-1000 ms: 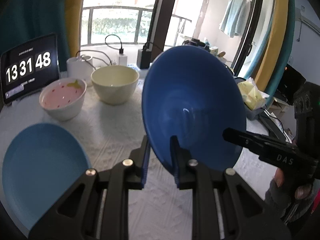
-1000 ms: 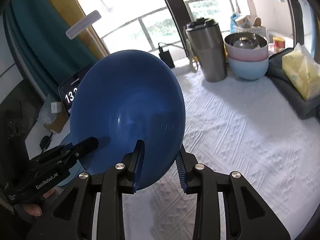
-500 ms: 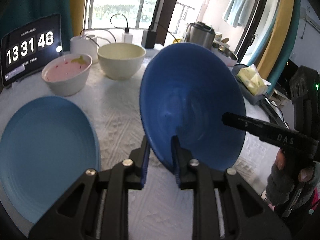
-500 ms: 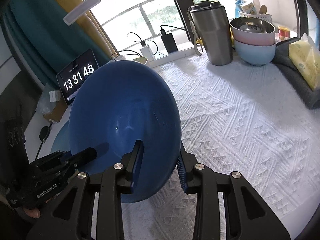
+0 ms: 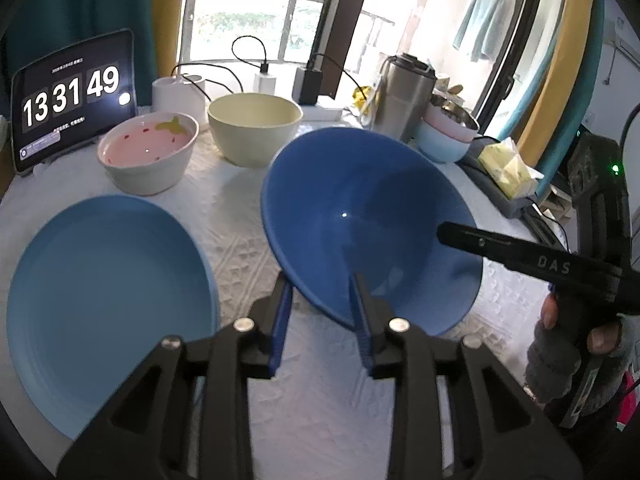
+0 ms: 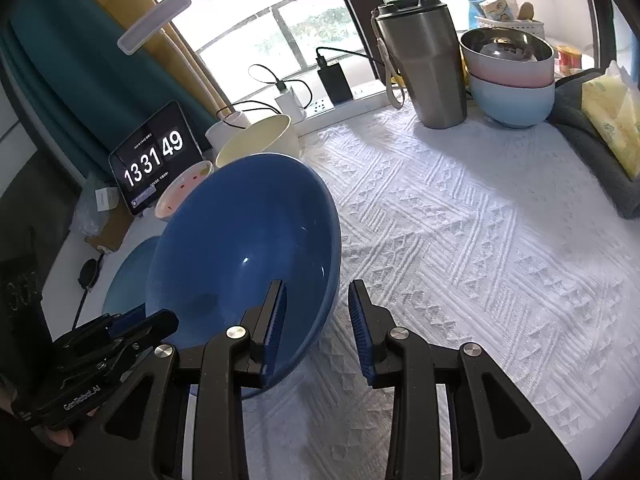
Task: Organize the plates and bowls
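A dark blue bowl (image 5: 372, 216) (image 6: 240, 248) sits tilted, low over the white cloth. My left gripper (image 5: 320, 292) straddles its near rim, one finger outside and one inside. Its jaws are opening and the pads no longer press the rim. My right gripper (image 6: 316, 292) straddles the opposite rim with its left finger inside the bowl; cloth shows between the wall and the outer finger, so it is open. A light blue plate (image 5: 104, 288) (image 6: 128, 276) lies flat to the bowl's left. Behind stand a pink-lined bowl (image 5: 148, 152) and a cream bowl (image 5: 254, 128).
At the back right stand a steel tumbler (image 6: 424, 60) and a stack of nested bowls (image 6: 512, 96), light blue at the bottom. A tissue pack (image 6: 608, 128) lies on grey cloth at the right edge. A clock tablet (image 6: 154, 160) and chargers line the back.
The dark blue bowl has come down from steeply upright to a flatter tilt near the cloth. The left jaws have widened off its rim. The right jaws keep the same gap.
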Demonstrator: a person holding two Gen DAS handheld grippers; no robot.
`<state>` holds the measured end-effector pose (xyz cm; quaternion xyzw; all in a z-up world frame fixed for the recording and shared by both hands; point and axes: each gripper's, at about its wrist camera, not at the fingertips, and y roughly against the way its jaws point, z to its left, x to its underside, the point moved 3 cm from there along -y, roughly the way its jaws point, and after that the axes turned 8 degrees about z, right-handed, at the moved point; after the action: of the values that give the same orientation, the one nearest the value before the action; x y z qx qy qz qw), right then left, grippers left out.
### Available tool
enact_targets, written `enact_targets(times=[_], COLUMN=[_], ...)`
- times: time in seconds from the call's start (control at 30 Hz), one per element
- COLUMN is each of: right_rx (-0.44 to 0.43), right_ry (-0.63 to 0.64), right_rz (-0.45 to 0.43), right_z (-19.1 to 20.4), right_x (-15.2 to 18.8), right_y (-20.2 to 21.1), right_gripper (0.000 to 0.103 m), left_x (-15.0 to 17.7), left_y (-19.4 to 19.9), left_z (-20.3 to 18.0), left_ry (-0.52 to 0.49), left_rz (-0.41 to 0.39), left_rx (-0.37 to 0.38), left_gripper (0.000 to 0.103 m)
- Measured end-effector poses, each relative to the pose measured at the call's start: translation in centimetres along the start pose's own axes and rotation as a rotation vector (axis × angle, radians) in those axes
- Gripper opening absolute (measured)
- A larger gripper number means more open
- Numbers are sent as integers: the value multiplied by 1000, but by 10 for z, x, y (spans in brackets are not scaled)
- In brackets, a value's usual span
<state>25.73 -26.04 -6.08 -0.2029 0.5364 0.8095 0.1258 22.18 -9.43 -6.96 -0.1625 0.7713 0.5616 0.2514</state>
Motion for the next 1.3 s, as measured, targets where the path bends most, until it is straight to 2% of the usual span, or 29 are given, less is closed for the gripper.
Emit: enact_targets(times=[0.5,0.6,0.67,0.97,1.3], right_rx=[6,8,10,26,41], right_ry=[35,35,29,23,57], right_rz=[27,16,2,-34,-57], right_z=[17,18,16,17,39], right_x=[-4,-7,-9,-18,-30], right_y=[-12,-8,-4,11,17], right_gripper=[35,35,35,35,35], left_x=[-1,-1,-2,-6,-18], left_y=[9,13,16,27,47], left_z=[7,9,9,24,54], left_ry=[11,8,6,16,33], left_rz=[-16,-29,-38,-76,-134], left_rx=[3,4,8,-18,-49], left_gripper=[37,44,44,45,46])
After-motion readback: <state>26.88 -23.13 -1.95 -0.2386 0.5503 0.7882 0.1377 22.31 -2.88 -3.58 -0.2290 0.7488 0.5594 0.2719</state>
